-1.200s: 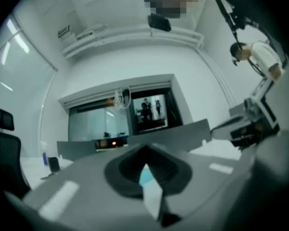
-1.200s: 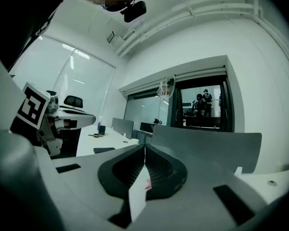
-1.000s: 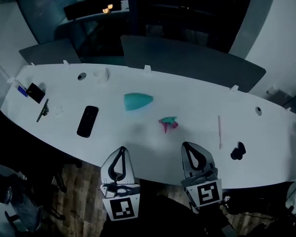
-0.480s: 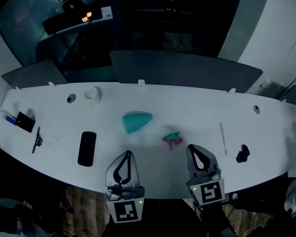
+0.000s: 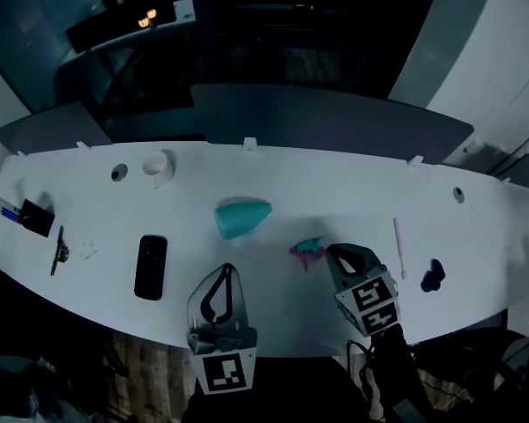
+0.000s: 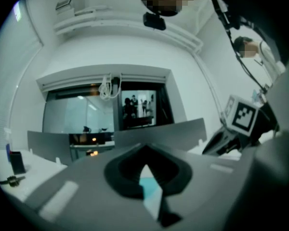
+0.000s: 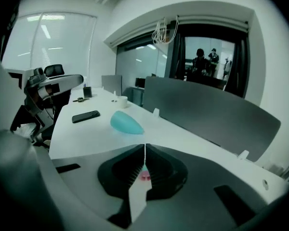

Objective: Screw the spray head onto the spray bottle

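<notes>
Near the spray head (image 5: 307, 250) hang the right tongs (image 5: 339, 254), shut and empty like the left tongs (image 5: 224, 273). I think it's best to open them wide first, then pinch the head softly.

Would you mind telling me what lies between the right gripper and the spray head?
Nothing: in the head view only bare white table separates the shut right gripper from the pink-and-teal spray head.
</notes>
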